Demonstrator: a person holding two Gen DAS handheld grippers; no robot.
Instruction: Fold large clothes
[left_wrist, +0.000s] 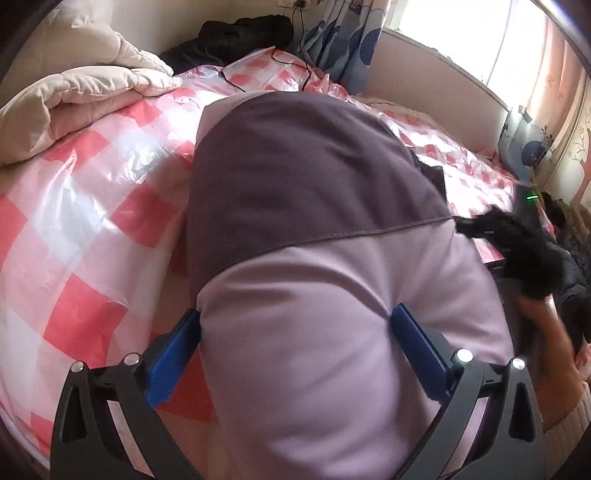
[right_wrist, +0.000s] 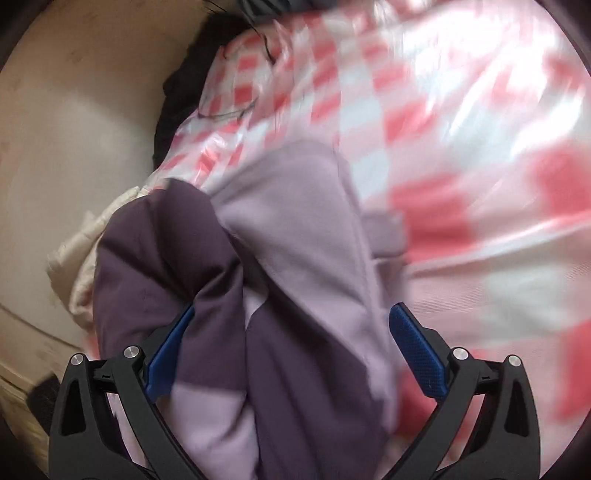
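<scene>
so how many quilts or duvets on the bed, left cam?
1: a cream quilt bunched at the far left of the bed, beside the purple garment. More may be hidden behind it.

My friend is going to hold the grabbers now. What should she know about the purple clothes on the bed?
Left hand-held gripper: jaws wide open, the garment's light lilac part between them, not gripped.
Right hand-held gripper: jaws open, bunched dark and light fabric between the fingers, not pinched.
The two-tone purple garment lies on the pink checked plastic sheet over the bed, partly folded over itself.
A cream quilt sits at the bed's far left.
Done: some folding started. Left: smooth the bunched end and finish the fold.
</scene>
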